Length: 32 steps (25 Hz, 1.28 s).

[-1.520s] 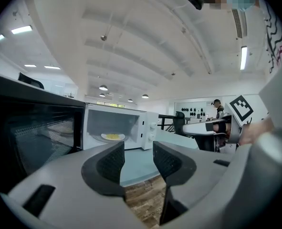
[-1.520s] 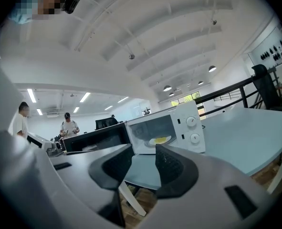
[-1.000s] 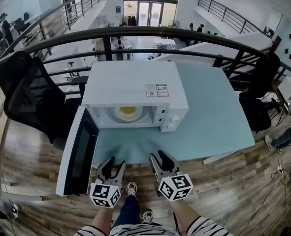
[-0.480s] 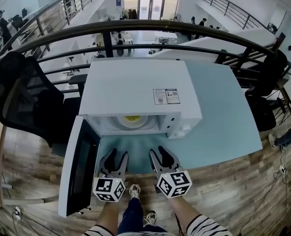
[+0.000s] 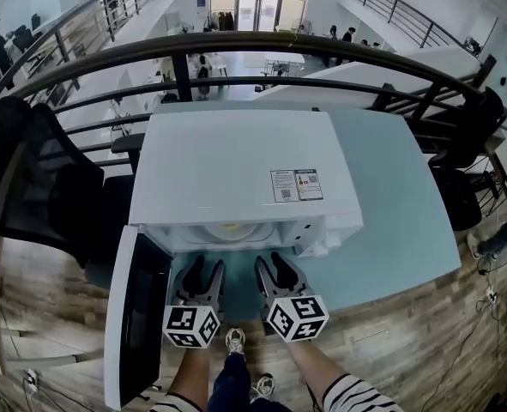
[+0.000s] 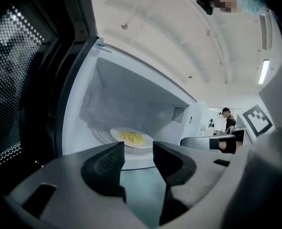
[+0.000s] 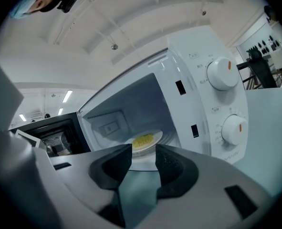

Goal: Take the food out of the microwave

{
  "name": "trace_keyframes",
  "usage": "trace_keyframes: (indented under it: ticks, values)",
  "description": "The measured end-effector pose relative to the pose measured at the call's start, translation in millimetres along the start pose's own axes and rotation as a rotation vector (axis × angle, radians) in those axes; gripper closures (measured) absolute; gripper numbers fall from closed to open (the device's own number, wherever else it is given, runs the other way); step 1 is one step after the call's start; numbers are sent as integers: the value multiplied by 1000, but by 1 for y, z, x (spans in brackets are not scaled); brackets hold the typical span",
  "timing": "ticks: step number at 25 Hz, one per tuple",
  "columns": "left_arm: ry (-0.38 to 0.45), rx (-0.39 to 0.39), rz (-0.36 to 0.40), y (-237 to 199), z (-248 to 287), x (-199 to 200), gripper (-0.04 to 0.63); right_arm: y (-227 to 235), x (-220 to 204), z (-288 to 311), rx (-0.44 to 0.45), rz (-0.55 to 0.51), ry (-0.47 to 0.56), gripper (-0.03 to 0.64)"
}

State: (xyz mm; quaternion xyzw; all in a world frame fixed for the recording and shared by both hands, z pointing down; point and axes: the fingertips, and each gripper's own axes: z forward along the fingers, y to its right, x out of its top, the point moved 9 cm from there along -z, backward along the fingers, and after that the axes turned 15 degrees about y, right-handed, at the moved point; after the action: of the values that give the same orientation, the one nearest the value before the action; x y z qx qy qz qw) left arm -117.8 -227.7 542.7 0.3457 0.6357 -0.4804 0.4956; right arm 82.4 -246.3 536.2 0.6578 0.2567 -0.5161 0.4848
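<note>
The microwave door (image 5: 137, 316) hangs open at the left. Just in front of the oven mouth, the left gripper (image 5: 204, 271) and right gripper (image 5: 272, 264) sit side by side over the table edge. Each has its jaws parted to a moderate gap and holds nothing. The plate (image 6: 114, 134) of yellow food (image 6: 131, 137) sits on the turntable deep inside the microwave (image 5: 236, 170), apart from both grippers.

The risks appear to lie in the narrow entry. The left gripper could knock the door or the cavity's left wall, and either jaw could strike the low ceiling. A pinch on only one side of the shallow rim could tip the plate and spill the loose food. The right gripper passes close to the control knobs (image 7: 222, 74).

The door is dark glass with a dotted mesh in a white frame. The jaws are matte grey plastic with dimpled pads. The plate is white, round and glossy, so it is probably slippery. The casing is smooth white metal, and the table (image 5: 407, 221) is flat pale teal.
</note>
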Motion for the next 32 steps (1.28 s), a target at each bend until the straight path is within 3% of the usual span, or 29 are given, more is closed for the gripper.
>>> trace_keyframes:
  ticks: [11,32]
  values:
    - [-36,14,3,-29,45,7,430,3,-10,50,-52,26,-2,468]
    - [-205,6,-34,-44,90,4,405,7,-11,101,-156,-9,-51,466]
